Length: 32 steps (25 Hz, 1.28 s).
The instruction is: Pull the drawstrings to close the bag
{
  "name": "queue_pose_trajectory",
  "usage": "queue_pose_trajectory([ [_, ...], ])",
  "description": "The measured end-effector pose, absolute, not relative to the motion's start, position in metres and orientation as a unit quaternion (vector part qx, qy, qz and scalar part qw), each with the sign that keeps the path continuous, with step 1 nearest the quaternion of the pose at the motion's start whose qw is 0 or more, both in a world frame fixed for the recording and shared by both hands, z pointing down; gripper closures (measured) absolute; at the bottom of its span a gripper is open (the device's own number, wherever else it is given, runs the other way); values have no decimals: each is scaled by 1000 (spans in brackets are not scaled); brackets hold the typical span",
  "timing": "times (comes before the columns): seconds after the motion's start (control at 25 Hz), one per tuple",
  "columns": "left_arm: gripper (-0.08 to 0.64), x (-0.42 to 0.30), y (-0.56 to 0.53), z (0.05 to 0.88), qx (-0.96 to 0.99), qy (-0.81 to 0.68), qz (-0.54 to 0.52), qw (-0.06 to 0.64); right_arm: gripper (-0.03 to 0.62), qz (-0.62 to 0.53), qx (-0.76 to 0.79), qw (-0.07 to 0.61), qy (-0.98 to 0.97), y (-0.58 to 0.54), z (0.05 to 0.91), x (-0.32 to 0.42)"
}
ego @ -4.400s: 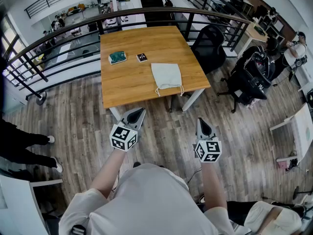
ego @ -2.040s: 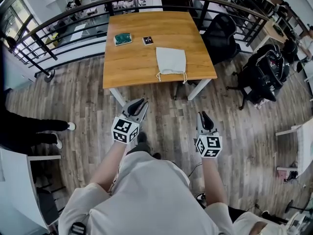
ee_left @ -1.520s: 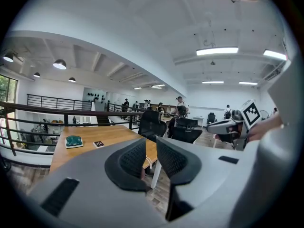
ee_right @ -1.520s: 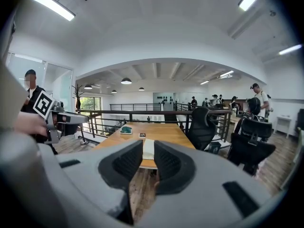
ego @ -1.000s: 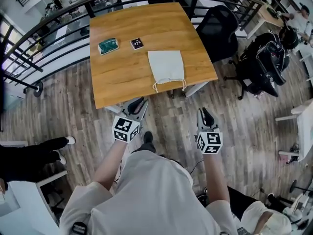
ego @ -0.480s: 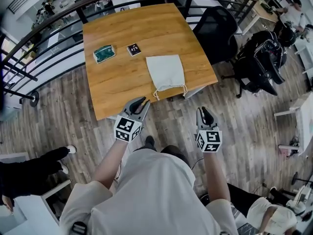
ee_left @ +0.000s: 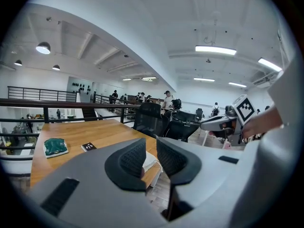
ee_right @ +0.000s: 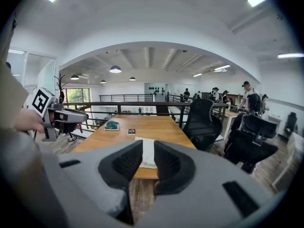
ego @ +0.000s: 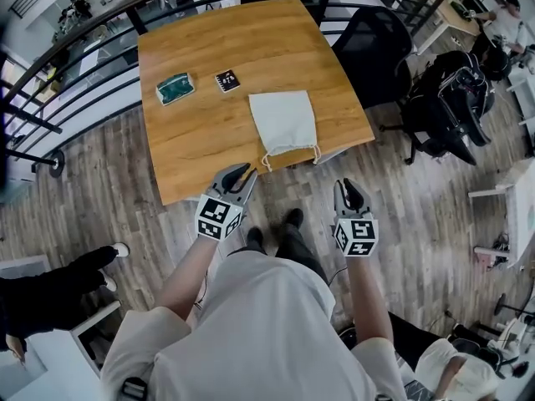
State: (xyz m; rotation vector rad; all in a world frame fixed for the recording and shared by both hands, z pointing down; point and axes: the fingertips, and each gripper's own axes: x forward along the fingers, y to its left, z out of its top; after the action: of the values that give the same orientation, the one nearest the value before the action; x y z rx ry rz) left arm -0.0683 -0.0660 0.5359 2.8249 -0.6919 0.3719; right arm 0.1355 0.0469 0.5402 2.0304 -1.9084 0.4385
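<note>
- bag (ego: 284, 119): pale cloth, flat on the wooden table (ego: 209, 48), close to the near edge, mouth end toward the person
- drawstrings (ego: 291, 150): loop out at both mouth corners, right by the table edge; probably set that way so both cords can be reached from the standing side
- mouth looks flat and unbunched, so closing not begun (judgement)
- green packet (ego: 174, 88) and small black card (ego: 226, 80): further back on the left, well apart from the bag, not in the way
- left gripper (ego: 241, 172): jaws part-way apart with nothing between them; tips at the near table edge, left of the cords, short of the bag
- right gripper (ego: 348, 188): jaws apart by a similar gap, empty; over the floor, near the right-hand cord but not touching it
- both point forward and slightly down at the bag, side by side; likely one per cord, for an outward pull
- risk: cords are thin and lie flat on the wood, so they are hard to pinch; the light bag may slide
- office chair (ego: 376, 53): past the table's right edge, clear of the work
</note>
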Motion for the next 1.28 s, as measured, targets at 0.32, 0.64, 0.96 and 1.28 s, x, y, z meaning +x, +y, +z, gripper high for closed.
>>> queue_pose_trajectory([
  [0.32,494,-43,-84,556,948,-259,143,118,534,172,680,171,-693,12,565,166],
  [0.64,486,-12,-102,596,931,-287,172,144,534,204,631,206,-719,-22,611,200],
  [0.96,485,0,-114,659,905,-320,220,175,534,234,576,246,-744,-53,668,220],
  [1.28,479,-4,-125,732,870,-355,271,210,534,268,531,276,-755,-74,733,233],
])
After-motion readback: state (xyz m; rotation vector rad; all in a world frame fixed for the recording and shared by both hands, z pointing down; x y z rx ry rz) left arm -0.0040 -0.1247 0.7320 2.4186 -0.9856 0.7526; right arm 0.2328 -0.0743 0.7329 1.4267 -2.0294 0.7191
